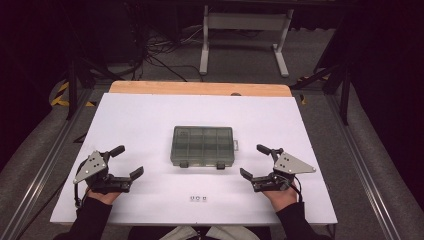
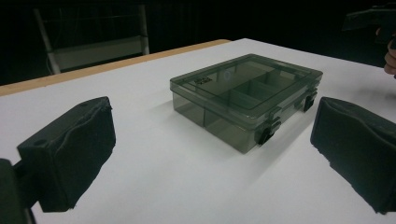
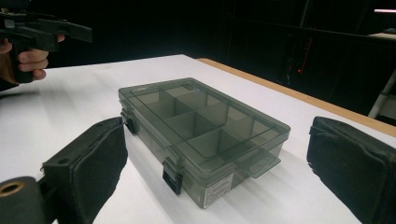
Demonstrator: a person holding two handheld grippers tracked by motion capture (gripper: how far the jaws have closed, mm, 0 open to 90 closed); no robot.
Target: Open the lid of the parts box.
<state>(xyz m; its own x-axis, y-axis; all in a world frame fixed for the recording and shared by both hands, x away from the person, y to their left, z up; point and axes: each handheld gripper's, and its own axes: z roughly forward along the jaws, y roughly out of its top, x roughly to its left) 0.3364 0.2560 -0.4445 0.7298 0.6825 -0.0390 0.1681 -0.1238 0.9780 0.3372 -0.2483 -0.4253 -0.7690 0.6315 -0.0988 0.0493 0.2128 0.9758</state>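
Two grippers are flanking a smoky translucent compartment box that is sitting closed near the middle of the white tabletop. The left gripper is resting to the left of the box and a little nearer the person, its fingers standing wide apart with nothing between them. The right gripper is mirroring it on the box's right side, its fingers likewise spread and holding nothing. Both are pointing inward at the box, which suggests the hands are lining up to work on it from either side, probably at the front.

The box is lying flat with its lid down and its two dark latches facing the person, apparently snapped shut. Through the tinted lid, dividers are splitting the inside into several compartments; those that can be seen through the plastic are looking empty, though the tint is making that hard to confirm. A sticker is showing on one end wall in the right gripper view.

Three small pale objects are lying in a row between the box and the tabletop's near edge, too small to identify; they may be meant for the compartments.
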